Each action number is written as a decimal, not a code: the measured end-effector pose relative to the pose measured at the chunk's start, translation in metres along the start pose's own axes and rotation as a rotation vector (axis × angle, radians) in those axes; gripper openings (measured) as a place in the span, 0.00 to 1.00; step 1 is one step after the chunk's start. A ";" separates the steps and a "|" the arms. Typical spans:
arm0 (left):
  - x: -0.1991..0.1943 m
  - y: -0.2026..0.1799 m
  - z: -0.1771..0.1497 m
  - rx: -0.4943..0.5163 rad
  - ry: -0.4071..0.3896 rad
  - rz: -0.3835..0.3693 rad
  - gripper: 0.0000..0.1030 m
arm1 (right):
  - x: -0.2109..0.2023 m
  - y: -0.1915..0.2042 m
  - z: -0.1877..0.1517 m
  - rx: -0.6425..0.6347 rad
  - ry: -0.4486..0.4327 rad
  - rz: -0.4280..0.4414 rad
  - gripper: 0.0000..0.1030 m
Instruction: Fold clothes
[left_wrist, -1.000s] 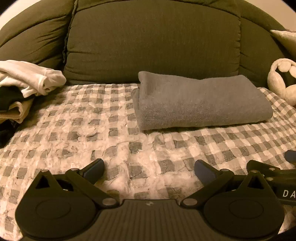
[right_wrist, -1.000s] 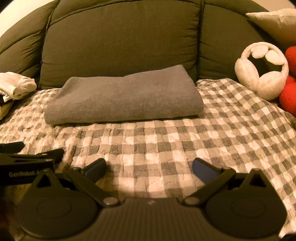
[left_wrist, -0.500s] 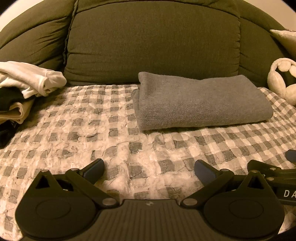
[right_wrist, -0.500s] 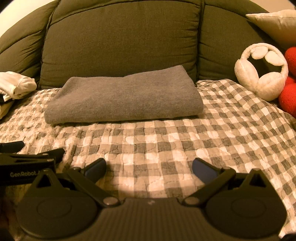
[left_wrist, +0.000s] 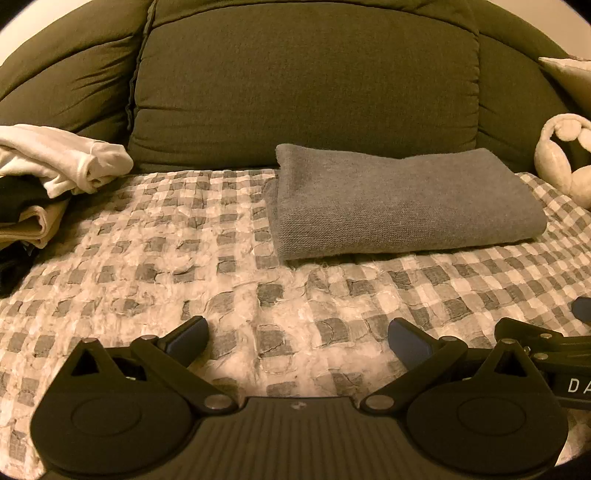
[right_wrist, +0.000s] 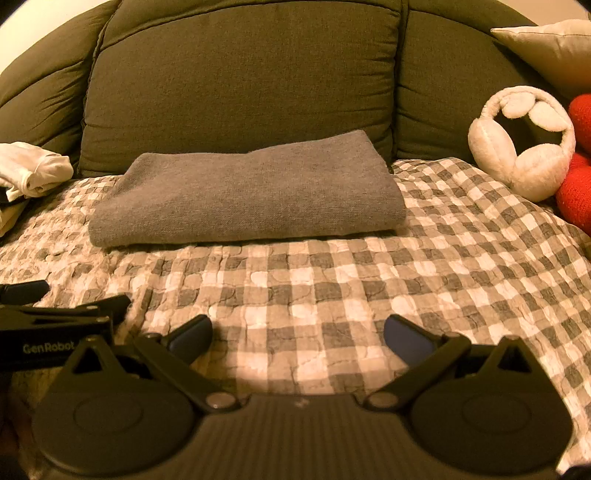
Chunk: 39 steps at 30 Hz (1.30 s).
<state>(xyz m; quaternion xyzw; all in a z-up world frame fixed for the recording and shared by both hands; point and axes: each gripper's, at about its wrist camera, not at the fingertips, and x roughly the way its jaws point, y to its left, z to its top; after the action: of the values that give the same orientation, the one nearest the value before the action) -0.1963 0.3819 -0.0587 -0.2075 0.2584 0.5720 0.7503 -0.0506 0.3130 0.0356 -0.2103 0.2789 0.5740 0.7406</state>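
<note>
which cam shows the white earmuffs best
The right wrist view: the white earmuffs show whole there, band and both pads, beside a red plush item. The left wrist view catches only part of them at its right edge.

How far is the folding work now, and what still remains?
Done: the grey garment lies folded flat on the checked blanket. In hand: nothing; the left gripper and the right gripper are both open and empty above the blanket. Left: the white garment sits crumpled on a pile at the left edge and looks unfolded.
</note>
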 end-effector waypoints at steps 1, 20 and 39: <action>0.000 0.000 0.000 0.001 0.000 0.001 1.00 | 0.000 0.000 0.000 0.000 0.000 0.000 1.00; 0.001 -0.001 0.000 0.006 -0.001 0.006 1.00 | 0.000 -0.001 -0.001 -0.001 -0.001 0.000 1.00; 0.003 -0.003 0.000 0.010 -0.002 0.006 1.00 | 0.000 -0.001 0.000 -0.001 -0.001 0.000 1.00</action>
<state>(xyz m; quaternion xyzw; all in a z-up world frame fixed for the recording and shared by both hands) -0.1931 0.3833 -0.0600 -0.2025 0.2612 0.5730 0.7500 -0.0501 0.3129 0.0356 -0.2103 0.2784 0.5744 0.7405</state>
